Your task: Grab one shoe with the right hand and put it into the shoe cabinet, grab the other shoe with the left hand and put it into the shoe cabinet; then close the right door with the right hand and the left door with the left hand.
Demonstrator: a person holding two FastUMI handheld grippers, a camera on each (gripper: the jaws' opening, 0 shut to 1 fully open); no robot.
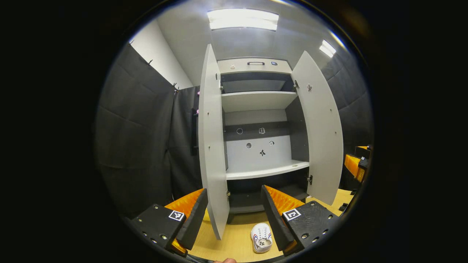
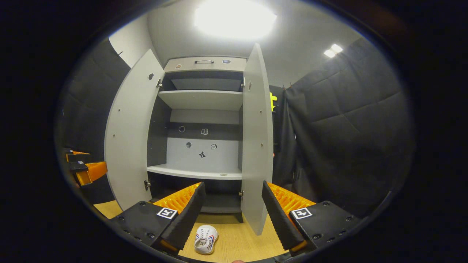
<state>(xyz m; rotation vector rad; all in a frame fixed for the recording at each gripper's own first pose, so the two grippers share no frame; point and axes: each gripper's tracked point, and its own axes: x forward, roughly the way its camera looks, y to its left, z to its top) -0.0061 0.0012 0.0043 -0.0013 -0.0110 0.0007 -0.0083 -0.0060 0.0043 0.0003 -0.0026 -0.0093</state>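
Both grippers (image 1: 234,215) (image 2: 232,215) held wide, empty. Shoe (image 2: 206,239) lies on floor near cabinet (image 2: 204,98); right door (image 2: 257,138) could be bumped when reaching.

A white shoe (image 1: 262,237) lies on the wooden floor (image 1: 234,239).

— What sort of place is this?
— A recording booth, not a home: padded black cloth (image 2: 347,120) hangs all round as walls, panel lights (image 1: 243,19) sit in a plain ceiling
— And the furniture?
— One grey shoe cabinet (image 1: 256,98), both doors open, on a wooden floor (image 2: 234,241)
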